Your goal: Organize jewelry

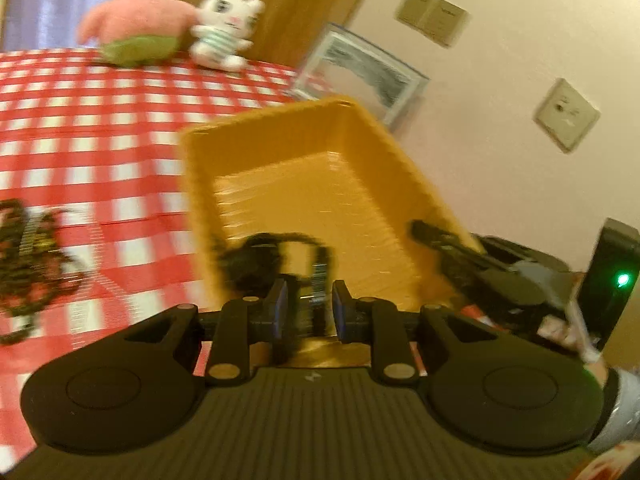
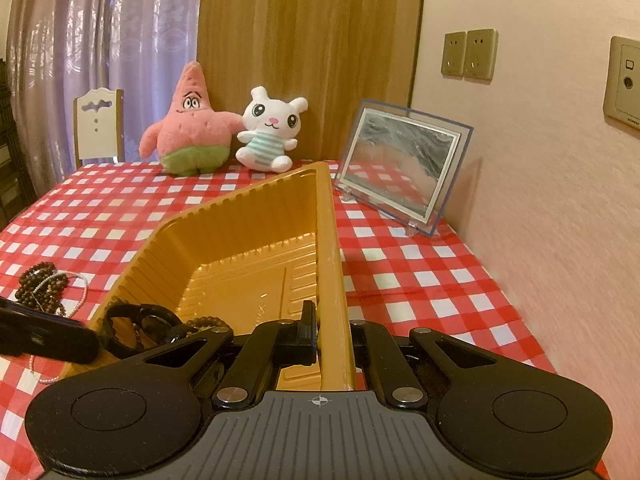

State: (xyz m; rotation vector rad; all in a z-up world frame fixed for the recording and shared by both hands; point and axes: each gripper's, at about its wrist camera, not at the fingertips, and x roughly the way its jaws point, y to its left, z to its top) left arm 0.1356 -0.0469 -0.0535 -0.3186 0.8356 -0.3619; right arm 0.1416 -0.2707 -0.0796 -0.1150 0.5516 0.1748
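Right tool (image 2: 332, 336) clamping tray (image 2: 248, 216), apparently.

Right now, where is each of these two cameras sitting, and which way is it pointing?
Left wrist view: rides on the left claw, looking into the gold tray; its blue-padded fingers hang over dark jewelry, and the right claw shows.
Right wrist view: rides on the right claw, clamped on the tray's rim, facing the plush toys; the left claw enters.
Shared: tray, checkered tablecloth, toys, picture frame.
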